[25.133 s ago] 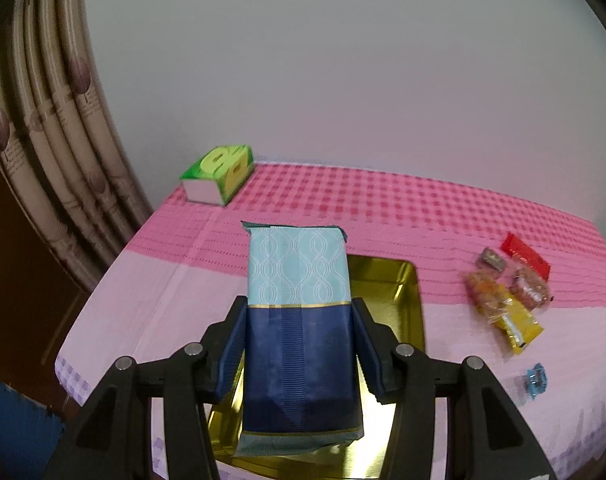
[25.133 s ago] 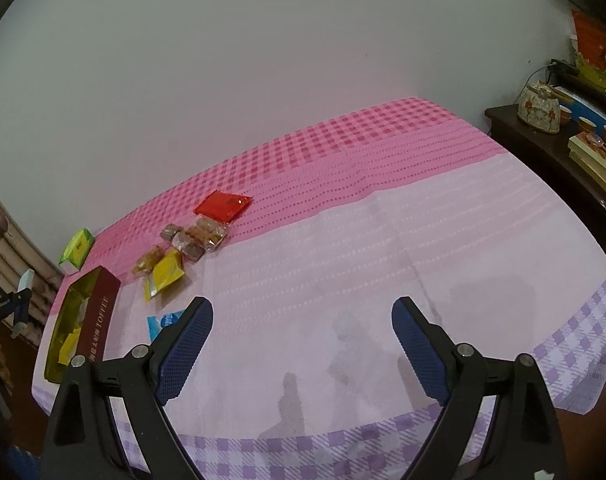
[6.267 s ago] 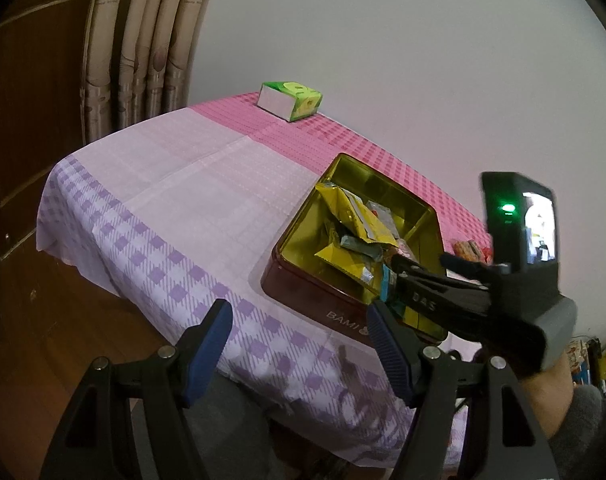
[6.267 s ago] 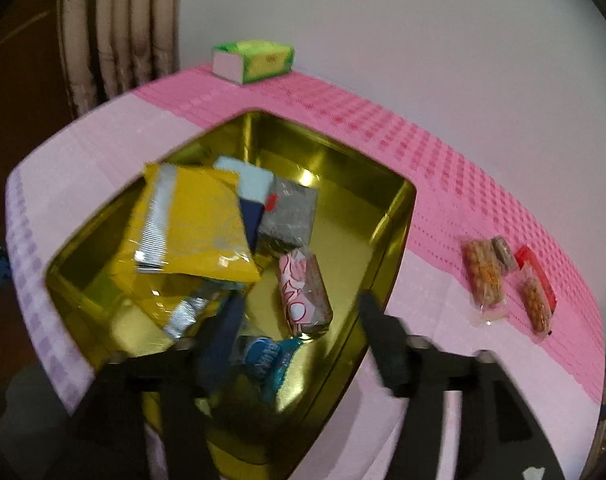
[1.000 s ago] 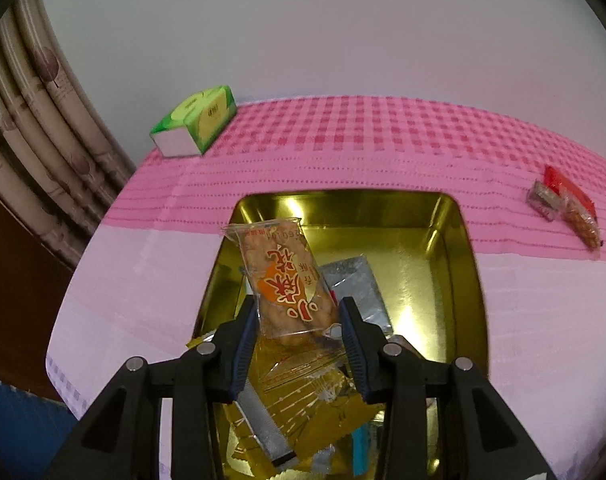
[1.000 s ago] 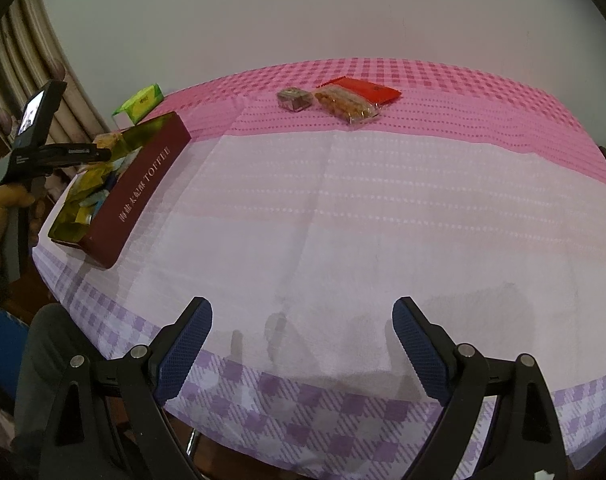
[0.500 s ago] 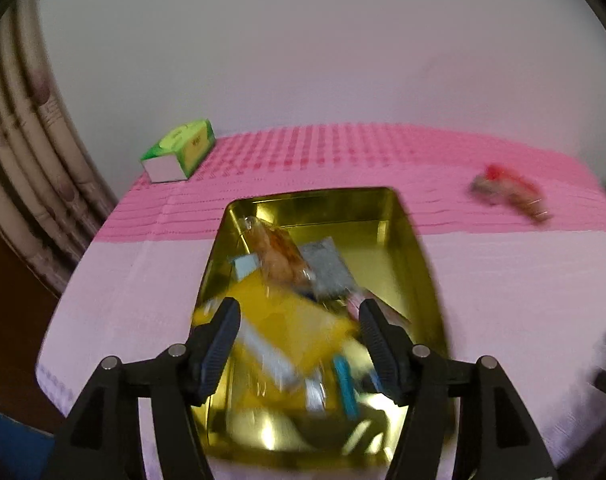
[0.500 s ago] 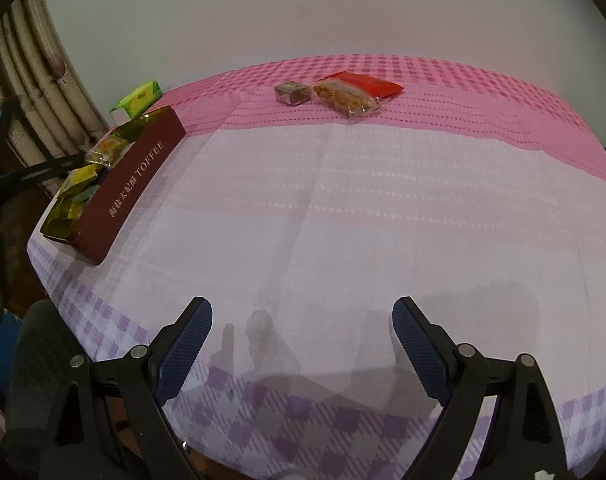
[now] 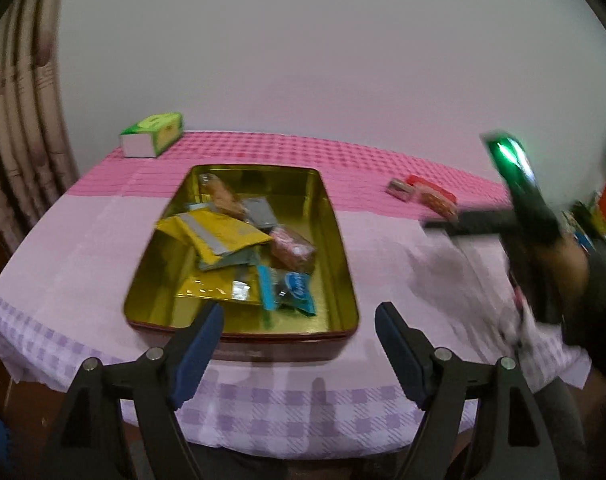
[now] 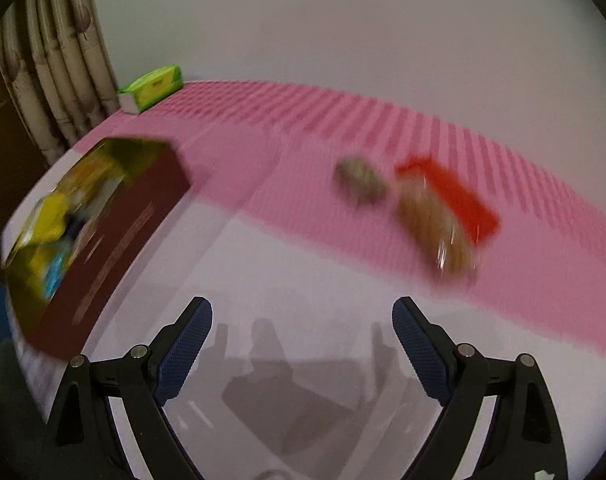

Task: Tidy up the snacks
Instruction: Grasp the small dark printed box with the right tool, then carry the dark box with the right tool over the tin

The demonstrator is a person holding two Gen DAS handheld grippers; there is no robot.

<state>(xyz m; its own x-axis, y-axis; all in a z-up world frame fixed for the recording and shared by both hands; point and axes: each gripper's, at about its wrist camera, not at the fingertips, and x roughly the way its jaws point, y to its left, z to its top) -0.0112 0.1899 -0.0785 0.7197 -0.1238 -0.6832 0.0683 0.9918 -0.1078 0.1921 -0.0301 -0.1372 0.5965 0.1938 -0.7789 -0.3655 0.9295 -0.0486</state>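
Left wrist view: left gripper (image 9: 299,326), just opening, and right gripper (image 10: 302,336) gape empty.

Green box (image 9: 153,135) on pink tablecloth (image 9: 83,240), beside curtain (image 9: 19,120).

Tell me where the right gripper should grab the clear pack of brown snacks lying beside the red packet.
Judging by its pose, grip the clear snack pack across its narrow middle, coming down from above with the open right gripper. It lies flat and long, with the red packet close along one side, so keep that finger tight to the pack.
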